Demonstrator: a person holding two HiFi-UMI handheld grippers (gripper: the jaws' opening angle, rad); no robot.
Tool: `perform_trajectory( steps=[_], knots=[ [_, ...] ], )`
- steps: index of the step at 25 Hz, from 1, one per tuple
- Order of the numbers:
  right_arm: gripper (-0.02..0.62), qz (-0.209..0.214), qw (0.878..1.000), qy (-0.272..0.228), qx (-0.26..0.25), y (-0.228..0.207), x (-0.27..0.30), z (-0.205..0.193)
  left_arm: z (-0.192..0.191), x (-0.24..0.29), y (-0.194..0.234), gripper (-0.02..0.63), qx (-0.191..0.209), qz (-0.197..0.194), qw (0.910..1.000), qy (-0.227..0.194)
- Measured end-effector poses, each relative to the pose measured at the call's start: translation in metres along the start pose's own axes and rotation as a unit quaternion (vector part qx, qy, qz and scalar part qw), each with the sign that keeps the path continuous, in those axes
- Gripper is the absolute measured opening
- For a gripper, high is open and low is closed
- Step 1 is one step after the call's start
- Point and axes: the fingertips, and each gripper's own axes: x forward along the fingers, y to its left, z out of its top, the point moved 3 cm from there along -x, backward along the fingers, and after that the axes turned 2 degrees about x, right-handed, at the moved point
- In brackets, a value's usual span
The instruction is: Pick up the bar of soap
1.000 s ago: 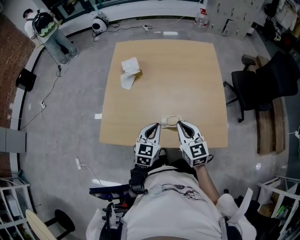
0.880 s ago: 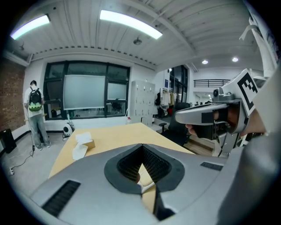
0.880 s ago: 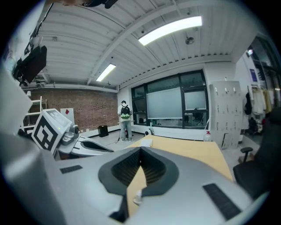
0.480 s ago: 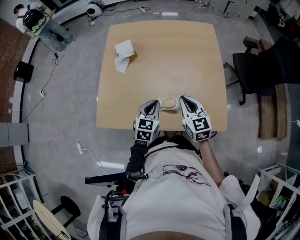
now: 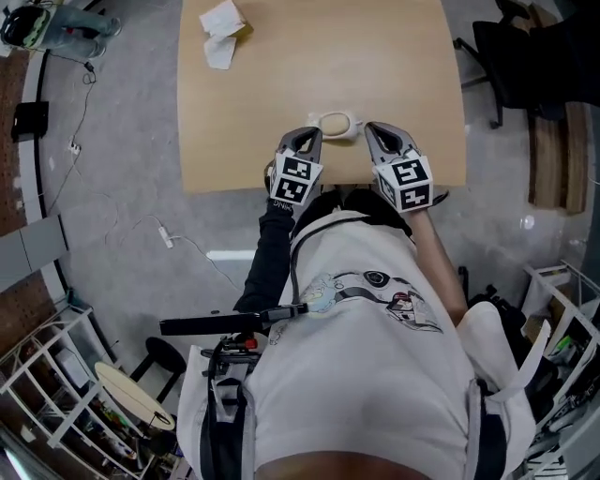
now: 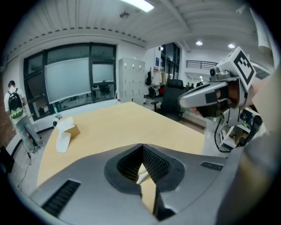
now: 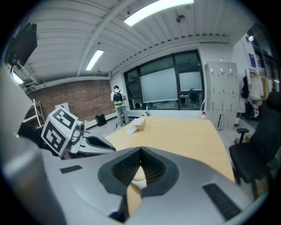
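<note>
The bar of soap (image 5: 335, 123) is a pale oval lying in a white dish near the front edge of the wooden table (image 5: 375, 56). My left gripper (image 5: 308, 138) sits just left of the dish, its jaws shut and empty. My right gripper (image 5: 374, 130) sits just right of it, also shut with nothing held. In the left gripper view the closed jaws (image 6: 142, 147) fill the bottom, with the right gripper (image 6: 210, 94) ahead. Closed jaws (image 7: 140, 151) also fill the bottom of the right gripper view, where a pale bit of the soap (image 7: 138, 175) shows through the gap below them.
A white paper wrapper with a small tan box (image 5: 222, 21) lies at the table's far left corner. A black office chair (image 5: 511, 52) stands to the right of the table. A person with a backpack (image 6: 15, 110) stands beyond the far left corner. Cables run over the floor on the left.
The head view has swung down, so the table and both grippers sit higher in the picture. Both grippers still flank the soap dish, shut as before.
</note>
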Motion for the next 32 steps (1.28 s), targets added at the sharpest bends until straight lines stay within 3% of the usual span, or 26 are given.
perform_trajectory(
  steps=[7,8,16,21,32],
  knots=[
    [0.005,-0.002,1.0,0.02,0.012,0.001,-0.005,-0.023,-0.047,0.03,-0.022,0.013,0.087,-0.063,0.9925,0.057],
    [0.005,-0.003,1.0,0.022,0.013,-0.002,-0.005,-0.024,-0.05,0.035,-0.022,0.052,0.1,-0.069,0.9904,0.066],
    [0.005,-0.018,0.999,0.043,0.024,-0.016,-0.004,-0.036,-0.064,0.075,-0.014,0.169,0.161,-0.115,0.9747,0.104],
    [0.005,-0.03,0.998,0.049,0.032,-0.026,-0.005,-0.042,-0.072,0.092,-0.018,0.249,0.208,-0.166,0.9554,0.127],
    [0.005,-0.041,0.996,0.07,0.044,-0.038,-0.005,-0.051,-0.083,0.119,-0.025,0.285,0.271,-0.235,0.9179,0.169]
  ],
)
